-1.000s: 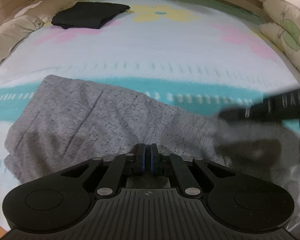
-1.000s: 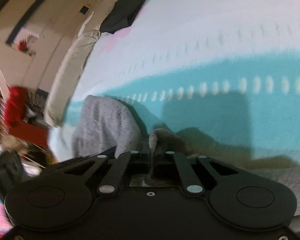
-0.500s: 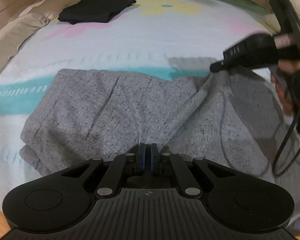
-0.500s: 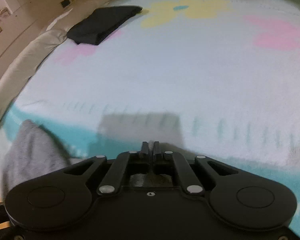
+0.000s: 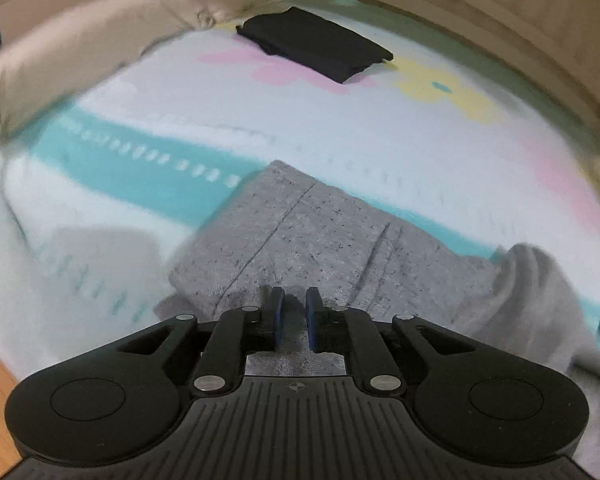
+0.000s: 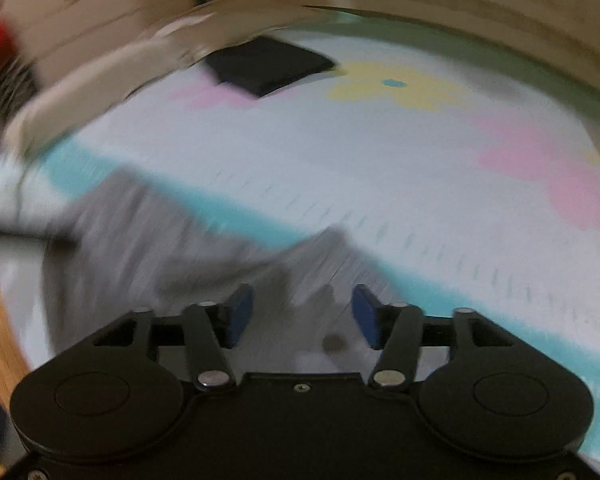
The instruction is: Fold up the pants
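Fingers of left gripper narrow gap, opening, nothing pinched, gray cloth under them. Right gripper fingers wide, opening, nothing gripped, view blurred. Gray pants folded, lying near edge of bedspread across the teal stripe, one bunched part at right. Black folded garment far, well apart.

Grey speckled pants lie folded, rumpled at one end, on the bed

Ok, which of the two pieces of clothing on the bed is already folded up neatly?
The black garment at the far end, a compact flat rectangle. The speckled grey pants in front of the claws are still loose and rumpled.
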`<state>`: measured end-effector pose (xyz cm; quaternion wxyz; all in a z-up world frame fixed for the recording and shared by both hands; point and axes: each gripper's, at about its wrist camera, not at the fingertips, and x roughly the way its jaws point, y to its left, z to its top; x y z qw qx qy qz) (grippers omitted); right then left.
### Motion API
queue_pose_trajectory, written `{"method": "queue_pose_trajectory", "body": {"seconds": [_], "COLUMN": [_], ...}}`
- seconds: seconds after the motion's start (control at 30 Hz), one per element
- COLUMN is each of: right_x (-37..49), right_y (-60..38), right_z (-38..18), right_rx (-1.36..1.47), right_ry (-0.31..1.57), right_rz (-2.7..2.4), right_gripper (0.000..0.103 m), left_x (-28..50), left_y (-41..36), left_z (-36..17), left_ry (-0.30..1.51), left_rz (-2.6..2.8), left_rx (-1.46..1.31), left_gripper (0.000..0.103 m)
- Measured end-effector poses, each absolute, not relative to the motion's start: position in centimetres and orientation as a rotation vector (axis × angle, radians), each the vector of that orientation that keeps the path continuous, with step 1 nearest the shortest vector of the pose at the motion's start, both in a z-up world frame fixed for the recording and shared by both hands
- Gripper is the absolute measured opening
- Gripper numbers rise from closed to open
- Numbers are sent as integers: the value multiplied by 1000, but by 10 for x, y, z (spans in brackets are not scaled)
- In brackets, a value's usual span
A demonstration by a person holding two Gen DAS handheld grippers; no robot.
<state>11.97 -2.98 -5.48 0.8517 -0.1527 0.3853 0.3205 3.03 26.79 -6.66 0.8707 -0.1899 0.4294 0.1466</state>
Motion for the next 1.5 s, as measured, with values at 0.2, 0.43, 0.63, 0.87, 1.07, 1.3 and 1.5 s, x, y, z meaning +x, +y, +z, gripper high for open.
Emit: {"method": "queue_pose_trajectory", "body": {"seconds": [0.2,0.43,0.63,0.87,1.07,1.3,1.5], "right_x": [22,-14,-18,-32,-29,-26,-28], "right_y": [-12,-4,-3,2,1,-13,-31], "right_z": [-68,-96,-115,-128,-128,-106,-85], "right_rx": [-583,-801,-916,-1016,-976,-871,-764], "right_ry": [617,537,516,451,498,528,587], "right_rz": [777,787,779,812,810,799,927], "right_gripper": [80,69,63,50,8,8,8], "left_x": [23,22,17,14,17,13,16], "left_y": [274,262,268,281,280,275,275], "left_z": [-72,-67,-70,-74,-77,-76,-81], "left_ry": [909,914,914,897,894,880,890], "left_rz": [285,309,294,308,330,362,373], "left_rx": [-532,-433,-487,-604,-626,-609,-616], "left_gripper": [11,11,23,32,39,40,42]}}
